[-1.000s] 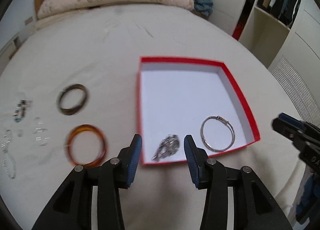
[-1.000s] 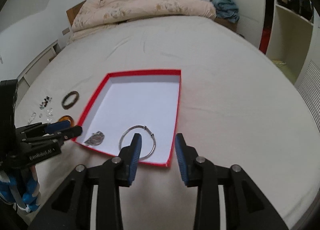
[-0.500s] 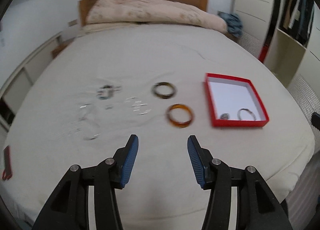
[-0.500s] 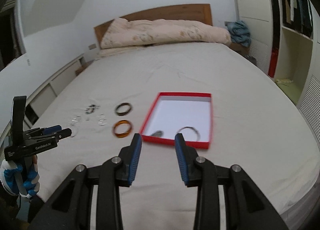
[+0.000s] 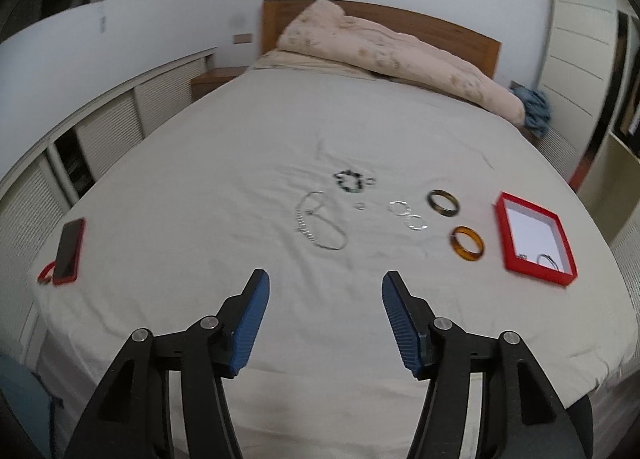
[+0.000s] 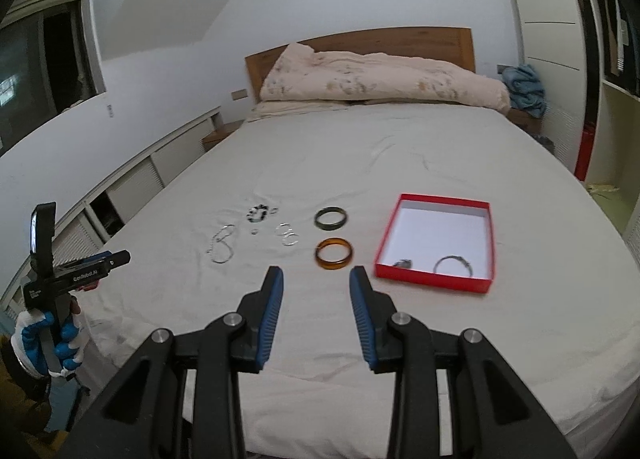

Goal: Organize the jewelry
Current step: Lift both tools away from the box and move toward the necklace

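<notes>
— Amber, glossy and round: the amber bangle [image 6: 334,254] is lying flat on the bed sheet [image 6: 400,147], just in front of the dark bangle [image 6: 330,218].
— And the red box [image 6: 489,235]?
— Sitting right of them, white inside, holding a thin silver bracelet [image 6: 453,264] and a small metal piece [image 6: 403,263].
— The tongs?
— The left gripper [image 5: 325,291] has just been opening, nothing between its ribbed blue pads; the right gripper [image 6: 316,283] is hanging part-open, empty.

Black tool [image 6: 316,291] with 2 blue ribbed pads [image 6: 272,315], silver screws.
</notes>
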The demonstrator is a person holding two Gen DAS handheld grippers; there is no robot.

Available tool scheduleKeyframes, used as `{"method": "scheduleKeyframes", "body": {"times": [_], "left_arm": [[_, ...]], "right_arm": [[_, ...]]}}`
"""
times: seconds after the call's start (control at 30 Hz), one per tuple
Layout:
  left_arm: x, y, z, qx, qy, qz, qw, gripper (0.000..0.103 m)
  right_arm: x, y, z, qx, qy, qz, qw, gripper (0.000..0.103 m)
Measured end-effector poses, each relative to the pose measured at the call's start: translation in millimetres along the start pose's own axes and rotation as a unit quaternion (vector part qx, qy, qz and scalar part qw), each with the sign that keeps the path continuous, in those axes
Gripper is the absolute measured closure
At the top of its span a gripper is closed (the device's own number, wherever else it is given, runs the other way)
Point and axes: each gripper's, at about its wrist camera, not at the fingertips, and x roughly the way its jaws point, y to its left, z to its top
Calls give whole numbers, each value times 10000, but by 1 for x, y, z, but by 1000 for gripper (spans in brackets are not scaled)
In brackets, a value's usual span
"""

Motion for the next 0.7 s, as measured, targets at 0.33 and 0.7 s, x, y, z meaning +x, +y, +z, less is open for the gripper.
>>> {"method": "scheduleKeyframes", "body": {"times": [0.33,0.7], "left_arm": [[22,29,-5,-302,151,185,9993,33],[78,35,-6,-405,557,341,9970,29]], "right_arm": [[43,30,-9,-243,309,318,9987,70],[111,41,-11,-406,723,506,9953,70]]}}
